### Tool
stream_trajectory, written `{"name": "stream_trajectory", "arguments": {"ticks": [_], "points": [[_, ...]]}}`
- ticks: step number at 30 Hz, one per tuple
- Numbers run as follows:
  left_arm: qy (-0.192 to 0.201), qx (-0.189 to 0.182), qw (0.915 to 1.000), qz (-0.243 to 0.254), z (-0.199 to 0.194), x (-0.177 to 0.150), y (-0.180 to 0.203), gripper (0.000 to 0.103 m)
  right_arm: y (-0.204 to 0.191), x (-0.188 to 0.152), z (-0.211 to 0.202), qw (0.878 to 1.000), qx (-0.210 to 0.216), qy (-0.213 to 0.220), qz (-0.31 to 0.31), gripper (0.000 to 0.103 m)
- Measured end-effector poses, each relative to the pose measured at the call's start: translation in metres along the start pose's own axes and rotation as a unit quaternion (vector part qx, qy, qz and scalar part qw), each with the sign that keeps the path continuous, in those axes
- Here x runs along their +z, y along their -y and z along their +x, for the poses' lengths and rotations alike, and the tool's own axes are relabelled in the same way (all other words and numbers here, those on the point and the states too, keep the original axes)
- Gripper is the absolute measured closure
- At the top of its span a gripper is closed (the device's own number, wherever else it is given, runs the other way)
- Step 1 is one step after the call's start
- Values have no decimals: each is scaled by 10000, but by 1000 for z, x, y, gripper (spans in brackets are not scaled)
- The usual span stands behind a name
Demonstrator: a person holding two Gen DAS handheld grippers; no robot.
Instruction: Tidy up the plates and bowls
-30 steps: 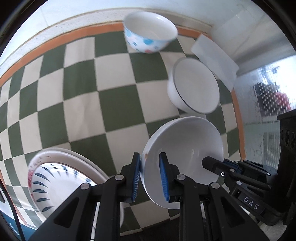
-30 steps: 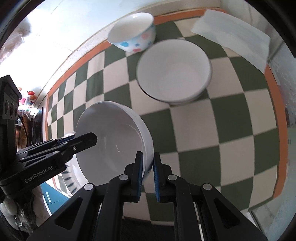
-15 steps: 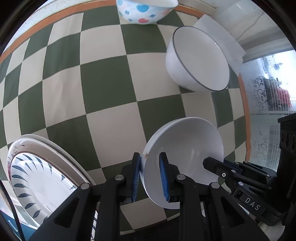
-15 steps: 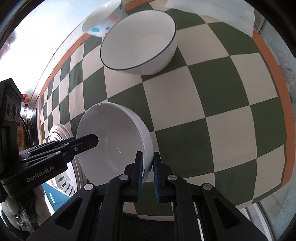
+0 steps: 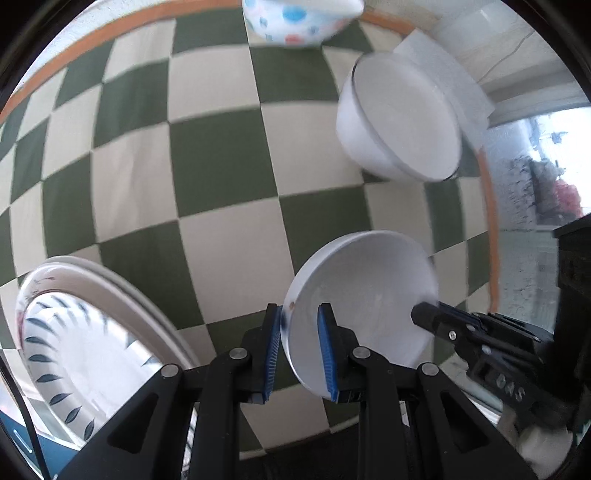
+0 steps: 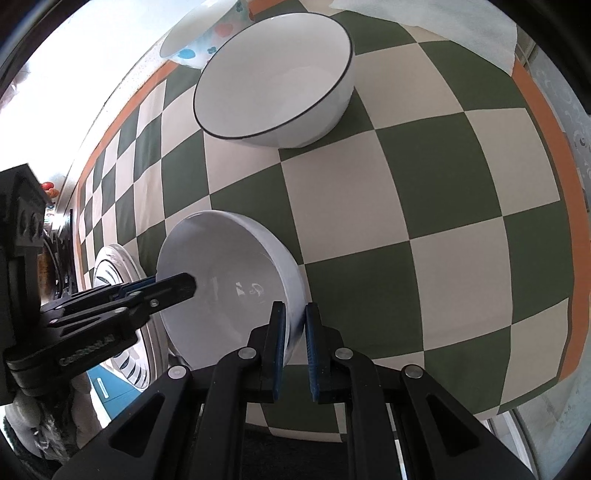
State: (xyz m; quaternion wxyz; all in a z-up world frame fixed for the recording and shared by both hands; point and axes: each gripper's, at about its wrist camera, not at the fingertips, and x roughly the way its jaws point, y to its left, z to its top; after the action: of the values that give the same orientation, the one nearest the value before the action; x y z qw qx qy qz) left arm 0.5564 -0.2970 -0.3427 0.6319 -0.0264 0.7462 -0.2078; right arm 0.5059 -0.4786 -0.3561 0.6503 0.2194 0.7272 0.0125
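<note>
Checkered cloth (image 6: pixel 424 206) with orange border (image 6: pixel 535 122), draped over the table edge at near side; broad bare squares at centre and right. White bowl (image 6: pixel 236 284) held tilted above the cloth, near the front edge, gripped on two opposite rim points. Left gripper (image 5: pixel 298 343) clamped on the near-left rim, one blue pad inside, one outside; right gripper (image 6: pixel 294 334) pinched nearly closed on the opposite rim, likewise straddling the wall. Black-rimmed bowl (image 6: pixel 280 77) standing farther back, well apart from the held bowl. Dotted bowl (image 6: pixel 207 33) just behind it, at the far border. Plates (image 5: pixel 85 332), leaf-patterned, stacked at left, just beside the held bowl. Folded white sheet (image 6: pixel 436 26) at far right corner.
</note>
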Motion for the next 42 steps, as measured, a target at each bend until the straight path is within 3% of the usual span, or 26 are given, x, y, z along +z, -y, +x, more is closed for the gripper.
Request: {"name": "stream_trajectory", "arguments": {"ticks": [5, 9, 12, 17, 22, 25, 27, 30, 32, 37, 42], "points": [[692, -19, 9976, -3, -69, 16, -3, 84, 7, 12, -45, 9988, 290, 368, 120, 91], [966, 117, 9952, 69, -91, 48, 4, 74, 13, 35, -84, 9962, 361, 778, 149, 90], [823, 10, 9966, 24, -79, 79, 10, 74, 18, 63, -92, 9953, 286, 920, 129, 81], [383, -187, 9991, -47, -37, 121, 24, 74, 32, 110, -65, 9961, 246, 801, 285, 81], [-1, -39, 10000, -64, 1, 144, 30, 74, 45, 138, -36, 9968, 376, 515, 484, 81], [-121, -27, 9999, 23, 20, 149, 31, 76, 48, 147, -21, 9973, 343, 393, 518, 81], [-134, -25, 9999, 53, 28, 150, 30, 89, 49, 150, -14, 9978, 278, 322, 504, 81], [-106, 22, 9999, 59, 33, 148, 29, 94, 49, 154, -2, 9982, 271, 239, 476, 82], [-103, -48, 9999, -33, 32, 148, 27, 94, 45, 154, -1, 9982, 316, 305, 416, 91], [-7, 12, 10000, -59, 22, 141, 25, 94, 33, 154, 0, 9992, 30, 357, 177, 92], [122, 58, 9999, -13, 6, 137, 31, 94, 26, 148, -8, 9993, 33, 355, 101, 92]]}}
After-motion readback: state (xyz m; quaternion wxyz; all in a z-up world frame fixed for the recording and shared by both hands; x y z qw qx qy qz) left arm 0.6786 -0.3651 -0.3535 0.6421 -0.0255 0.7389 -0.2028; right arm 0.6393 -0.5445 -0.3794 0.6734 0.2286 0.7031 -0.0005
